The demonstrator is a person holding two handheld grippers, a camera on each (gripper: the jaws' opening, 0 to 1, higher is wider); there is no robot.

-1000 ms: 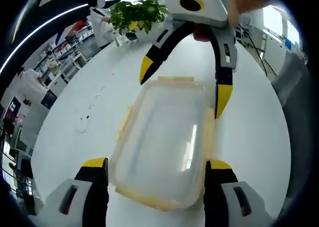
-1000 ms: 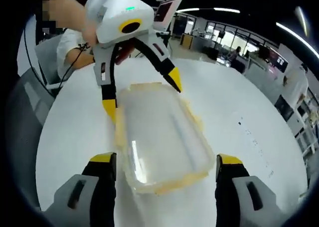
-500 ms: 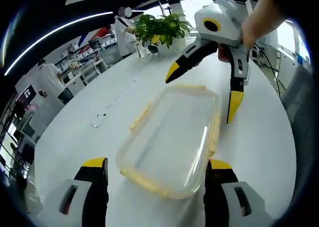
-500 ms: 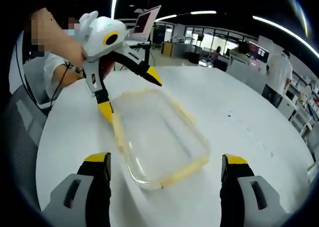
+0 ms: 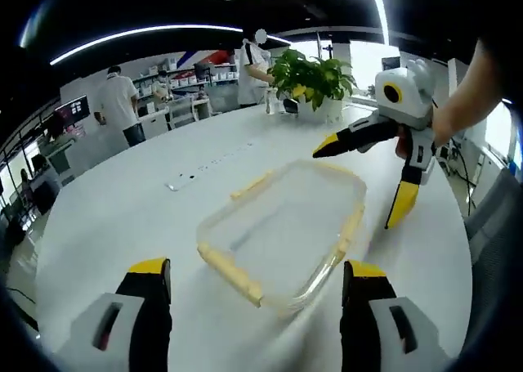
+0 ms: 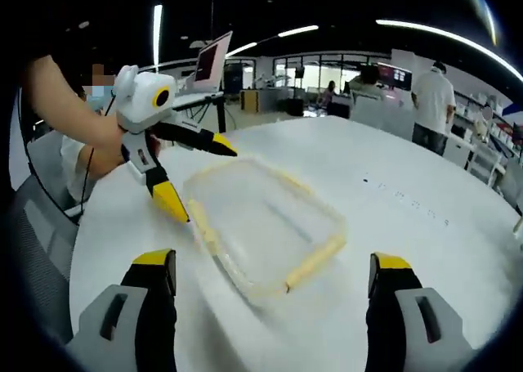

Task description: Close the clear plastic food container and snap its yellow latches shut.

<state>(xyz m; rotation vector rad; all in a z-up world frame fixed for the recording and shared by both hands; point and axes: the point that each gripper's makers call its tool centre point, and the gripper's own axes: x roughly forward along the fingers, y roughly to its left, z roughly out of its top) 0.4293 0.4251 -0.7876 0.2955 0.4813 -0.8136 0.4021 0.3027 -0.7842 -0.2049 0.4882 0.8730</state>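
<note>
The clear plastic container (image 5: 286, 221) lies flat on the white table (image 5: 122, 217) with its lid on and yellow latches (image 5: 233, 274) along its edges. Whether they are snapped down I cannot tell. My left gripper (image 5: 257, 270) stands open just short of the container's near end, nothing between its jaws. Across the box my right gripper (image 5: 364, 184) hovers open, held by a hand. In the right gripper view the container (image 6: 261, 225) lies ahead of my open right gripper (image 6: 271, 262). My left gripper (image 6: 200, 180) is open at its far left corner, one tip close to a latch (image 6: 203, 225).
A potted plant (image 5: 315, 78) stands at the table's far edge. People (image 5: 114, 102) stand among shelves beyond the table. A laptop (image 6: 212, 61) sits on a desk behind. A grey chair (image 6: 33, 225) stands beside the table edge.
Both grippers have drawn back from the container and sit lower and farther from it. Their jaws no longer flank its ends. The container stays on the table.
</note>
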